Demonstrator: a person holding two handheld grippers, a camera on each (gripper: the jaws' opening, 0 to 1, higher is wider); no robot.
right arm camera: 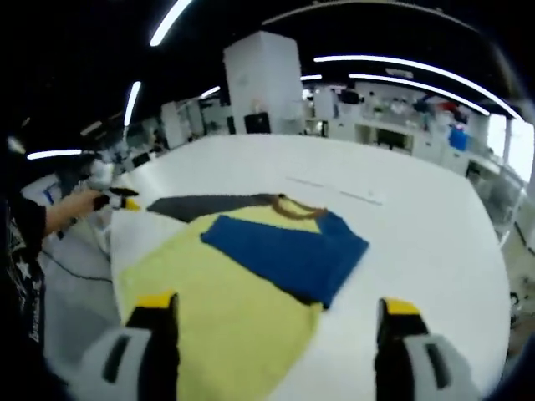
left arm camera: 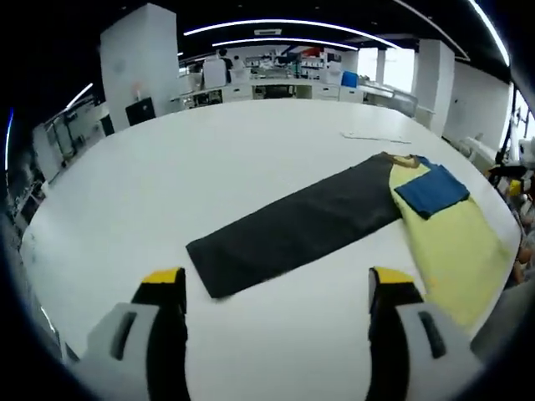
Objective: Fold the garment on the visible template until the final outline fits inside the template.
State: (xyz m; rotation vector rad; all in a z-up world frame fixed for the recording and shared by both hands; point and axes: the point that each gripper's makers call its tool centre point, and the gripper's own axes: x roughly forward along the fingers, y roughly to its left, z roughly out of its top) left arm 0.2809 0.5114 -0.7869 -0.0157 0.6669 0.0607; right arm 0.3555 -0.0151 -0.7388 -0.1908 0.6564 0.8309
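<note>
White table [left arm camera: 209, 167] in open lab hall. Garment [right arm camera: 251, 284] — yellow body, blue sleeve folded over — lies partly on dark template [left arm camera: 301, 221]. Soft, light, limp; take hold at hem corners. Left gripper [left arm camera: 277, 288] and right gripper [right arm camera: 272, 317] — jaws apart, empty.

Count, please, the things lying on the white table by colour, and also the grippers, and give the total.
Black: 1, the long black template
Yellow with blue sleeve: 1, the garment, partly on the template's end
Grippers: 2, the left gripper and the right gripper, both open and holding nothing
Total: 4, on or above the white table
</note>
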